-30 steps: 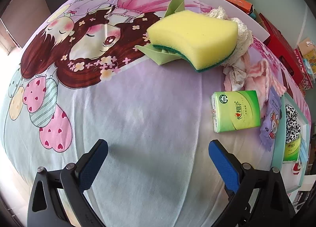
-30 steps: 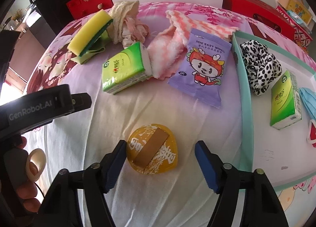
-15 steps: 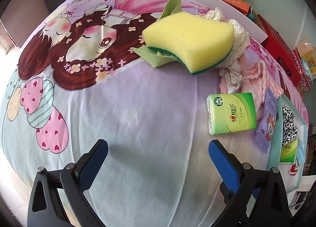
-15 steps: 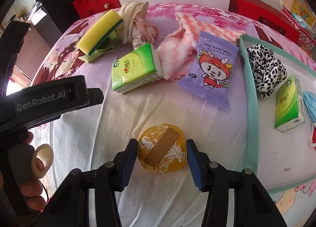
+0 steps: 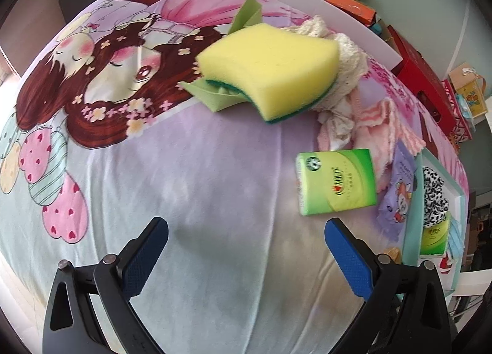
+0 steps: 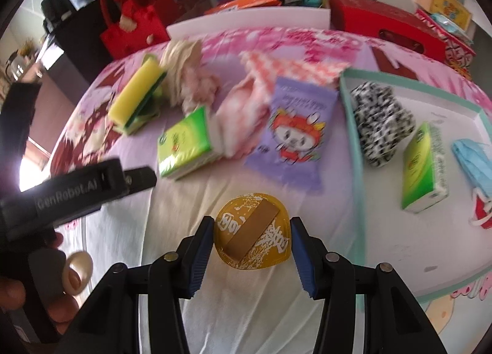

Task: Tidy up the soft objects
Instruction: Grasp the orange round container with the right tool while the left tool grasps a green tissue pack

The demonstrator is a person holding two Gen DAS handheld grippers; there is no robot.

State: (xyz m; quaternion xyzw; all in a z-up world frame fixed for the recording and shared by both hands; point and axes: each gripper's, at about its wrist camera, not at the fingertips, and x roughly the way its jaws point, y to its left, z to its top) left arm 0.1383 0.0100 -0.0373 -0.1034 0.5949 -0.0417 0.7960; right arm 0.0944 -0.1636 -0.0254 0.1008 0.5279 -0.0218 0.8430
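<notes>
My right gripper [image 6: 252, 240] is shut on a round yellow pouch [image 6: 252, 235] with a brown strip, over the bedsheet. A teal tray [image 6: 356, 151] to its right holds a black-and-white scrunchie [image 6: 381, 120], a green tissue pack [image 6: 422, 166] and a blue mask [image 6: 473, 160]. Left of the tray lie a purple wipes pack [image 6: 292, 135], a pink cloth [image 6: 246, 108], a green tissue pack [image 6: 184, 141] and a yellow sponge [image 6: 135, 98]. My left gripper [image 5: 246, 249] is open and empty above the sheet, with the sponge [image 5: 270, 68] and tissue pack [image 5: 336, 186] ahead.
A lace cloth [image 5: 347, 55] lies behind the sponge. A white board [image 6: 246, 20] and red boxes [image 6: 384, 28] line the far edge, with a red bag [image 6: 132, 28] at the back left. The left gripper's body [image 6: 77, 191] shows at the right wrist view's left.
My right gripper has closed from wide open onto the yellow pouch. The left gripper has drifted slightly, staying open.
</notes>
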